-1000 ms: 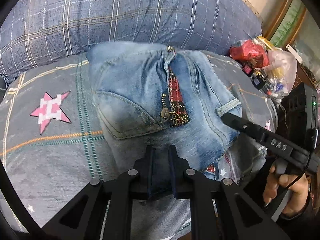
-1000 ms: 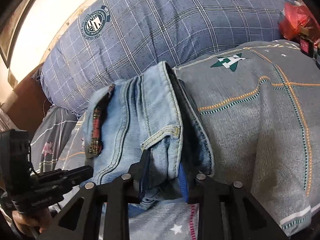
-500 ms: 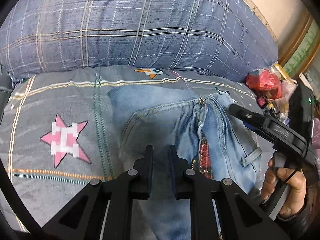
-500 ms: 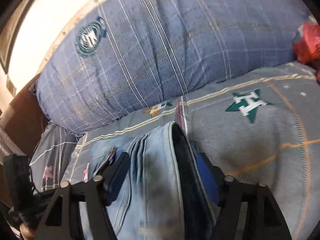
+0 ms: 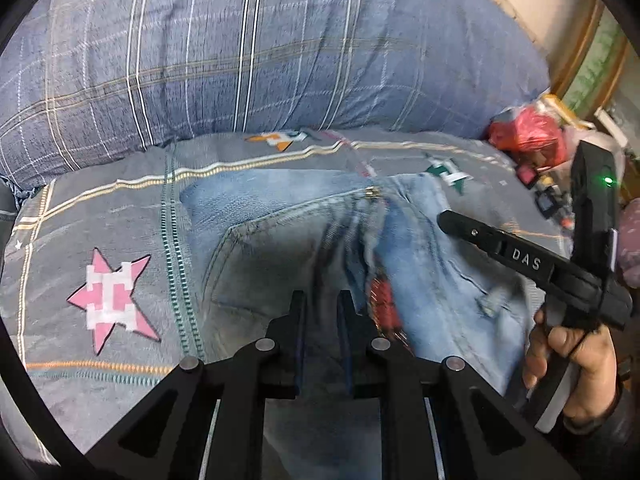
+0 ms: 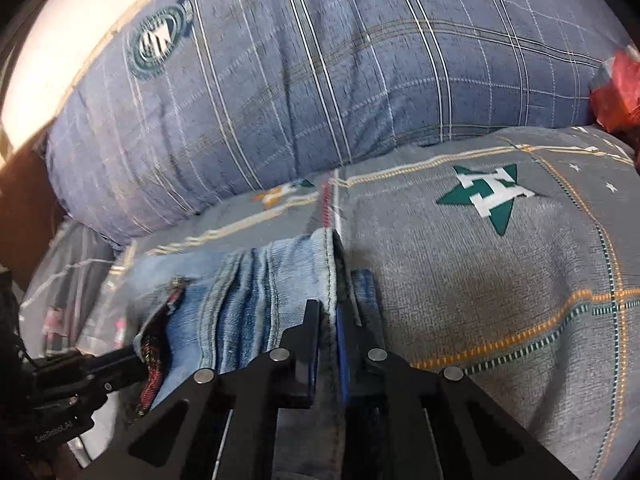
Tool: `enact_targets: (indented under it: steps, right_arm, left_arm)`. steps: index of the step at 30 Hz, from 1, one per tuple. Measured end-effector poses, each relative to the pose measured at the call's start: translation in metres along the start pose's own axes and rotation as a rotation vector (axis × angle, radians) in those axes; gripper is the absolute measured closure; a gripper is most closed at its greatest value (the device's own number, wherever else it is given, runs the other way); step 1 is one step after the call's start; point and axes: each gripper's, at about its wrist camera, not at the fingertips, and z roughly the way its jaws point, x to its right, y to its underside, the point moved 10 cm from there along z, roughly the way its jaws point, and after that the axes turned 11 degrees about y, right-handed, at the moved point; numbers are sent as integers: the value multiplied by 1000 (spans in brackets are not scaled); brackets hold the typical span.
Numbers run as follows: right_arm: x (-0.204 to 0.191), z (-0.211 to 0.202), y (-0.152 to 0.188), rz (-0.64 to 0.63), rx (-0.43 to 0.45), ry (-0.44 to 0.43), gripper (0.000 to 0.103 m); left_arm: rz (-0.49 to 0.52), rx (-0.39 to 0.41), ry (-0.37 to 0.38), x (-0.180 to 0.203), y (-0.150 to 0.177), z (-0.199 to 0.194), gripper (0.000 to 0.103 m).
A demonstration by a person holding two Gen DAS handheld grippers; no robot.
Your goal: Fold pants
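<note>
Item: light blue denim pants (image 5: 304, 240), folded into a thick bundle, lying on a grey bedspread with coloured stripes and star motifs (image 5: 100, 216). In the left wrist view the bundle fills the centre; a curved pocket seam runs across it, a small metal rivet (image 5: 374, 191) sits near its 12 o'clock edge, and a red plaid lining strip (image 5: 386, 304) shows at about 5 o'clock from centre.

Left gripper (image 5: 322, 308): black, two-fingered; fingers drawn close together with denim caught between them at the near edge of the bundle.

Right gripper (image 6: 328, 316): black with blue pads; fingers clamped on a stitched denim edge of the bundle. In the left wrist view its body enters from 3 o'clock, held by the person's right hand (image 5: 572, 364).

Surroundings: pink star motif (image 5: 114, 300) at 9 o'clock of the pants; green star motif (image 6: 488, 194) at 2 o'clock in the right wrist view. Large blue plaid pillow (image 5: 260, 48) at 12 o'clock, touching the bedspread. Red plastic bag (image 5: 528, 136) at 2 o'clock, among small items too blurred to identify.
</note>
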Motion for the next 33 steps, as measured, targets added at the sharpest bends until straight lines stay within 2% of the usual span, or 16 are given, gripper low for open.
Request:
enact_targets:
  steps: [3,4,7,8,9,12,14,17,18,20,23,28,33]
  right_arm:
    - [4,-24,0,4,12,-22,81]
    - [3,-33,1,-4,15,-36,79]
    - [1,-61,12,-38,40,-52,65]
    - [-2,-72,18,-49,49,-58,53]
    - [-6,-83,24,-49,61,-73,47]
    - [-18,-101,42,-56,96,-108,47]
    - [-22,-95,56,-81,89,-76,48]
    - [-9,-49,90,-112,-49,12,50]
    - [-2,-39,94,-75,-41,-18,49]
    - [1,-40,91,-41,-39,-44,49]
    - [-3,-48,87,-66,-45,-17,49]
    - [-3,-88,76,-34,18,-15,49]
    - [-4,-74,89,-53,-22,11,48]
  left_arm:
    - [40,40,6,12,7,-24,88]
    - [38,30,20,16,12,-31,88]
    - [34,44,50,27,24,-42,88]
    - [37,43,56,30,28,-43,88]
    - [39,37,58,33,32,-42,88]
    - [40,-16,63,38,48,-26,88]
    - [23,-66,59,38,62,-9,88]
    - [-3,-50,93,38,65,-2,88]
    - [-9,-52,95,38,65,-4,88]
    - [18,-58,70,41,63,-8,88]
    - [52,-67,35,46,63,-19,88]
    - [98,-61,-26,46,65,-27,88]
    - [91,-59,-37,47,67,-23,88]
